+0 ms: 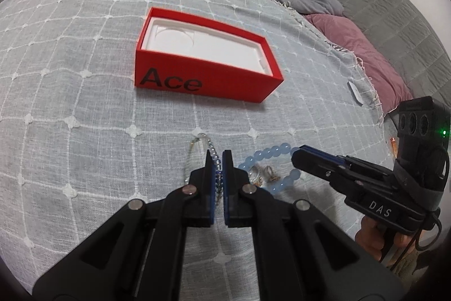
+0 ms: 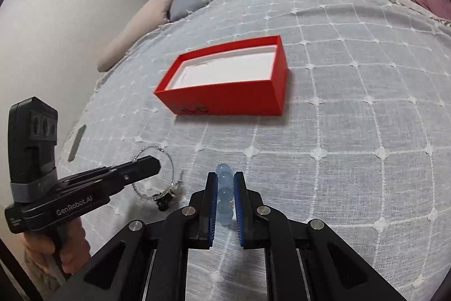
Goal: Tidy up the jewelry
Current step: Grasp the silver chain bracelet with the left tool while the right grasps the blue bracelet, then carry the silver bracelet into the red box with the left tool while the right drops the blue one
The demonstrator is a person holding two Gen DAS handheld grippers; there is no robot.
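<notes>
An open red box [image 1: 208, 75] with a white insert, printed "Ace", sits on the grey checked bedspread; it also shows in the right wrist view [image 2: 225, 95]. My left gripper [image 1: 219, 157] is shut on a thin silver beaded bracelet [image 1: 194, 148], whose loop lies on the cloth to the left of the fingers; the bracelet also shows in the right wrist view [image 2: 157, 196]. My right gripper [image 2: 226, 177] is shut on a pale blue bead bracelet [image 2: 225, 193], which also shows in the left wrist view [image 1: 267, 154]. Small gold pieces [image 1: 270, 174] lie inside the blue loop.
The bedspread [image 1: 84, 103] has a fringed edge. Grey and mauve pillows [image 1: 352, 33] lie at the right, a white tag [image 1: 355, 93] near the fringe. A beige pillow [image 2: 135, 30] and a white wall are at the left. A dark flat object [image 2: 76, 143] lies at the bed's left edge.
</notes>
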